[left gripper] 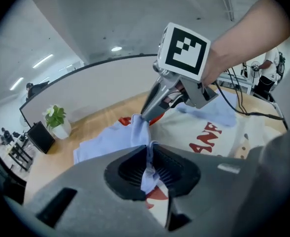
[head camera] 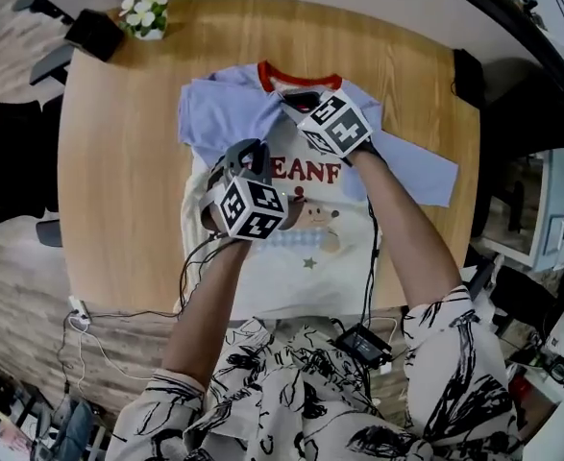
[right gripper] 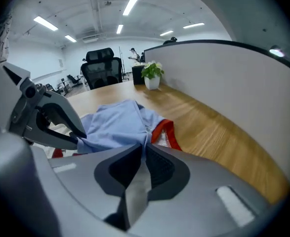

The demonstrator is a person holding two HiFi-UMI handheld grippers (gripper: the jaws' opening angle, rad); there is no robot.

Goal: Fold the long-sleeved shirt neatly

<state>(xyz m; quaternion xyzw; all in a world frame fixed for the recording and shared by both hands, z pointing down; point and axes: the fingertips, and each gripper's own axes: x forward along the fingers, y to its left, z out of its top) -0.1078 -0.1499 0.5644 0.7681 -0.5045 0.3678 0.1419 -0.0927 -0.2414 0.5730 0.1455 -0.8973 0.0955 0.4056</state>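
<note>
The shirt (head camera: 306,253) lies flat on the wooden counter (head camera: 118,181), its red collar (head camera: 265,73) toward the far edge. The left tool (left gripper: 148,151) is clamped on a pinch of the blue sleeve (left gripper: 110,142), over the chest below the collar and a little to its left in the head view. The right tool (right gripper: 144,151) is closed on the same blue cloth, right at the collar. The sleeve is bunched between the two tools. The other sleeve (head camera: 416,166) lies spread out to the right of the collar. A small potted plant (head camera: 145,15) stands well left of the collar.
</note>
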